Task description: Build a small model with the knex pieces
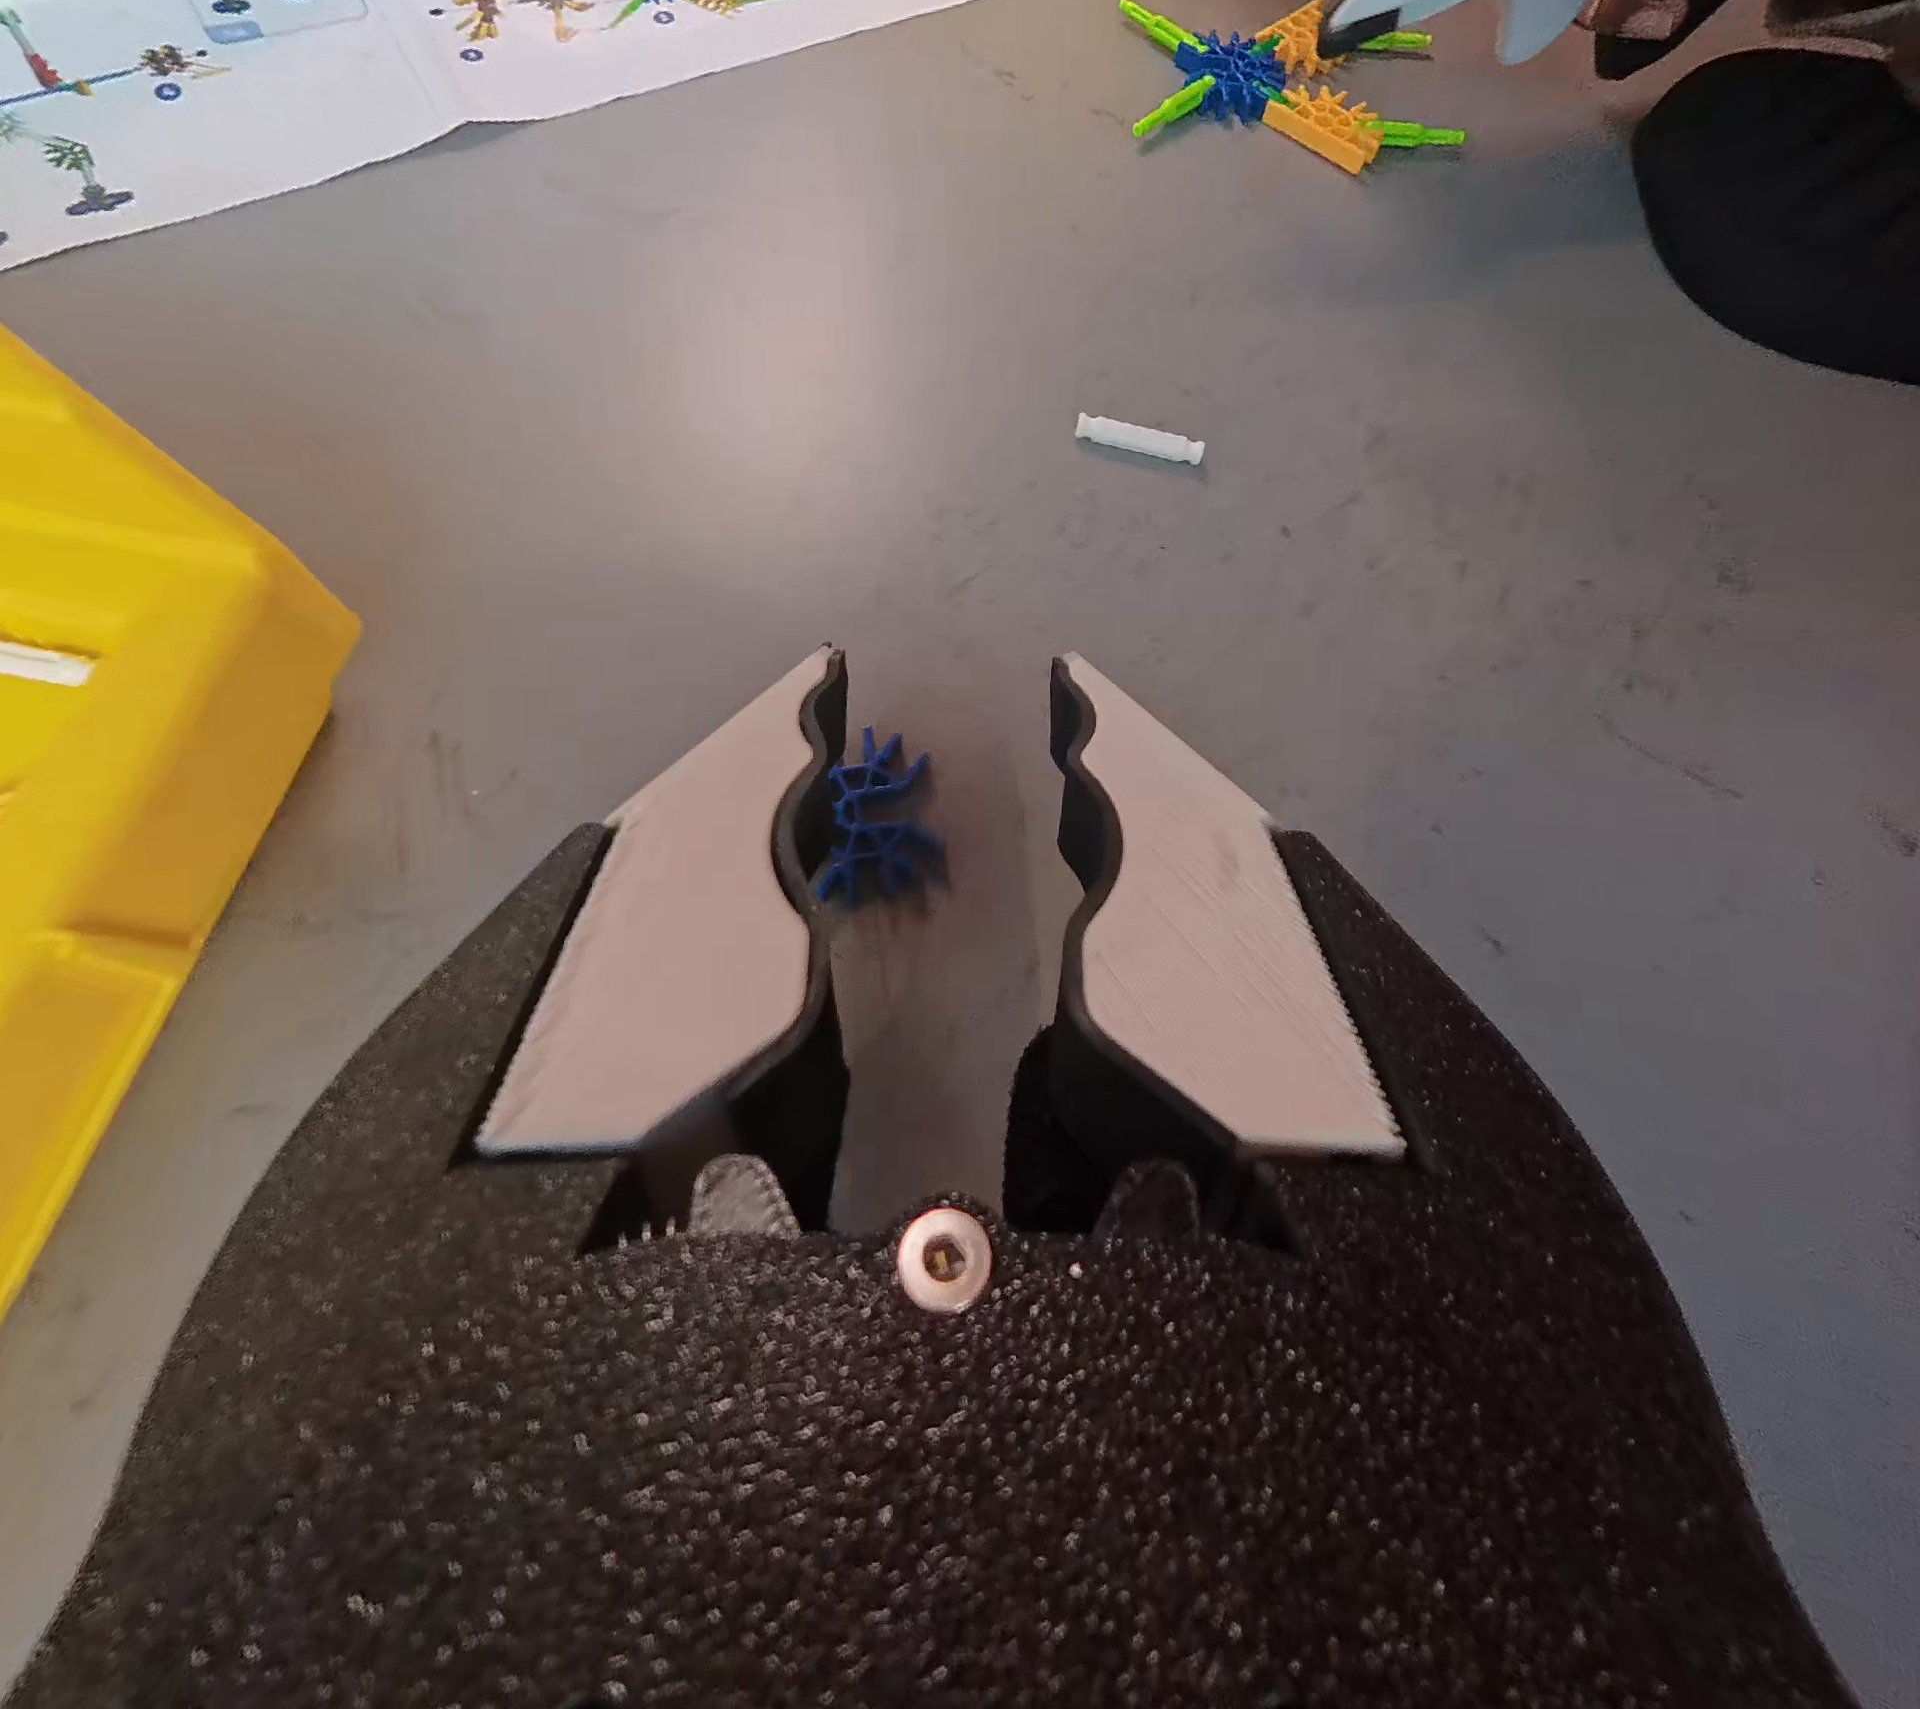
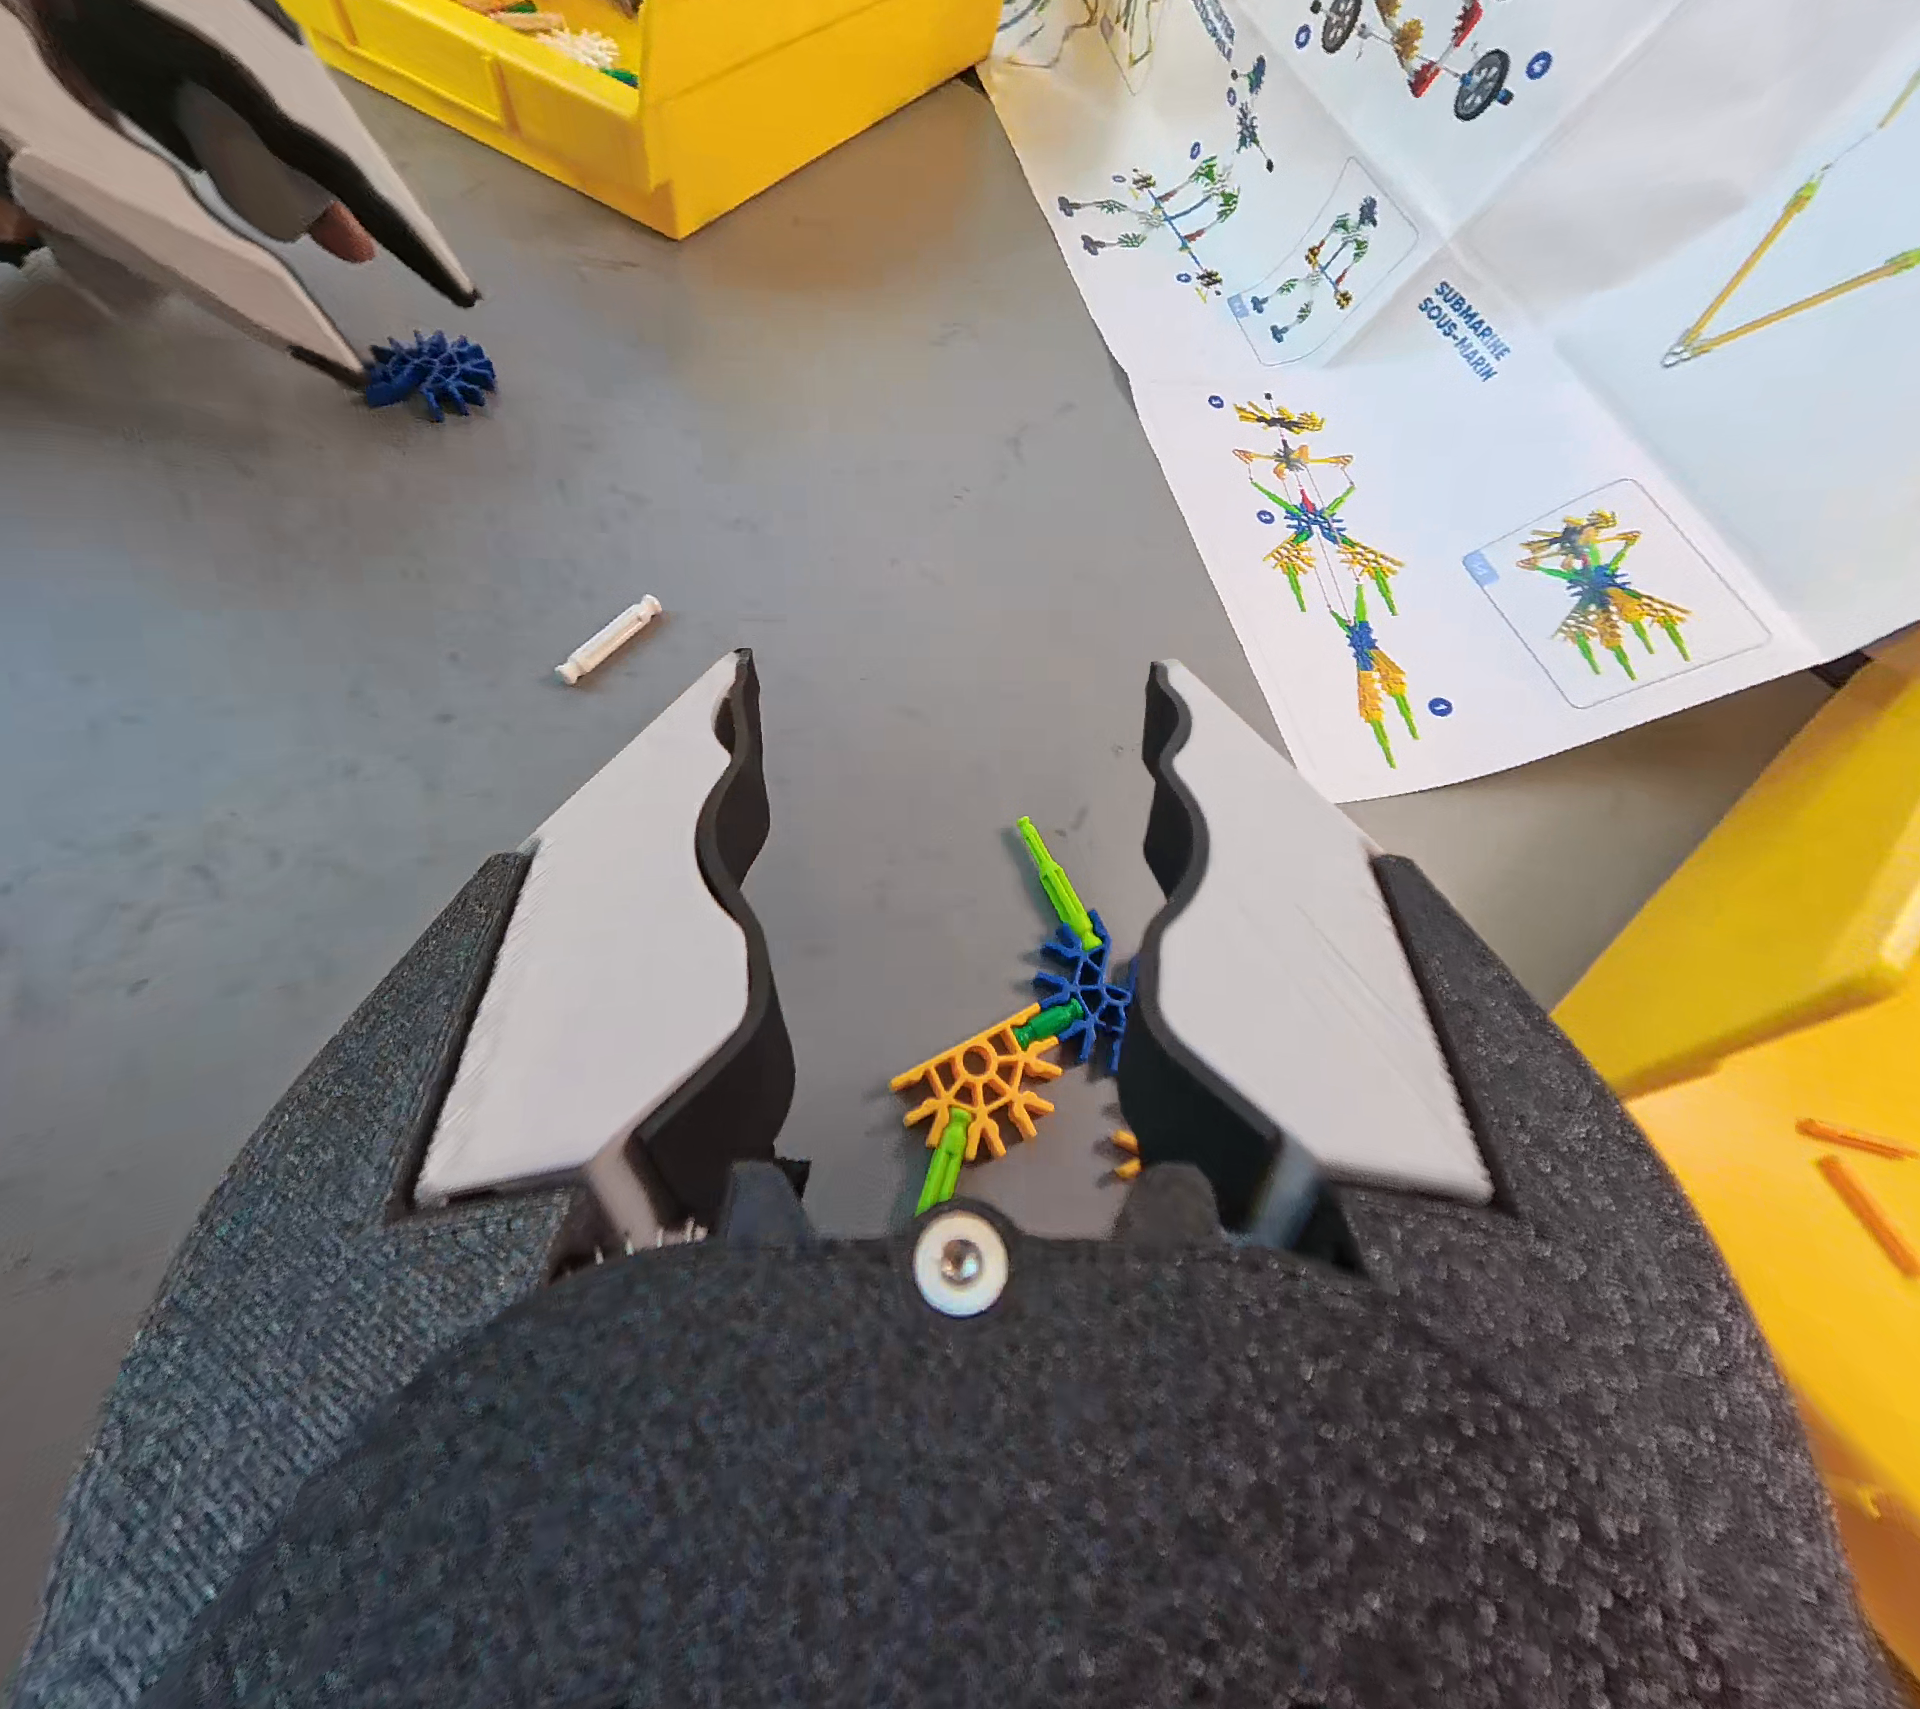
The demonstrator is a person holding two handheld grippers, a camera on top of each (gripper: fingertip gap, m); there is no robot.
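Left claw (image 1: pixel 940 672), released, straddles a loose blue connector (image 1: pixel 878 812) touching its left finger on the grey surface (image 1: pixel 727 433); right claw (image 2: pixel 951 672), also released, hovers over the blue-orange-green assembly (image 2: pixel 1023 1036); a white rod (image 1: pixel 1140 438) lies apart between them.

Both wrist cameras look steeply down, close, sharing the grey table (image 1: pixel 727 433).

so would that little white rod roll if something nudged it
Probably: the white rod looks cylindrical and lies loose on the flat grey table, so a sideways nudge should roll it. Its flared ends may curb that slightly. It looks light, stiff plastic, so it may skid too.
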